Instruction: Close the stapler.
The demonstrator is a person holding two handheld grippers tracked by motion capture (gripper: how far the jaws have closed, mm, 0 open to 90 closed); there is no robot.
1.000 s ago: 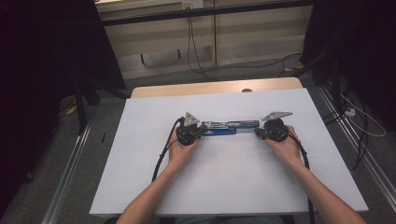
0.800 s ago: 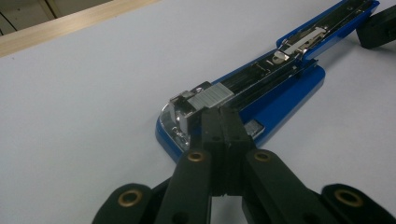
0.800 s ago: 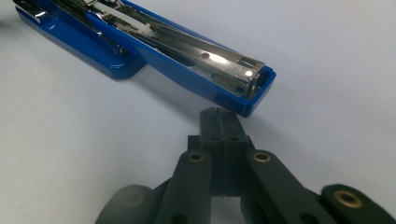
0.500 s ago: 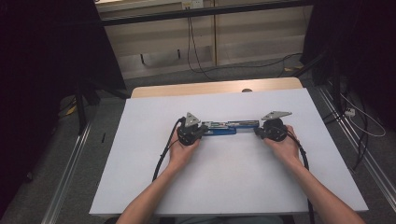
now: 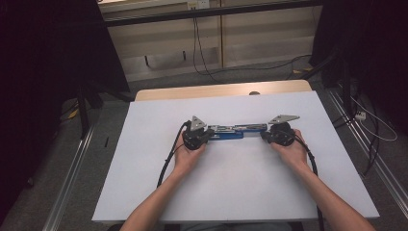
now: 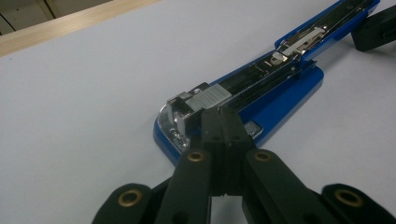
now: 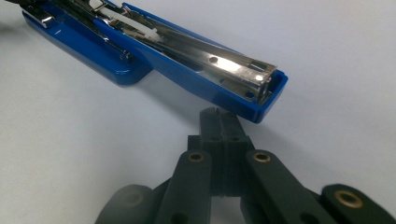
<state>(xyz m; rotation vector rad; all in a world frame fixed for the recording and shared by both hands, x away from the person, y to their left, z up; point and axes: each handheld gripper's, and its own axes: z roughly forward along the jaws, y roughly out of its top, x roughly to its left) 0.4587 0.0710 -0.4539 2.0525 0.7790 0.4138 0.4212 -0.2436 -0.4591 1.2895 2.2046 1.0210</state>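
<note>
Stapler [image 5: 234, 131] lies opened flat — white sheet [image 5: 231, 187] beneath, tools at both ends.

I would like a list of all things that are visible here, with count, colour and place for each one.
stapler: one, blue with metal inside, opened out flat at the middle of the sheet, between the two grippers
white sheet: one, white, covers most of the table
table: one, light wood, its far edge shows beyond the sheet
cables: several, black, on the floor behind the table
left gripper: one, black, jaws shut, tips at the stapler's metal end
right gripper: one, black, jaws shut, tips by the blue top's end
hands: two, each holding a gripper
</note>
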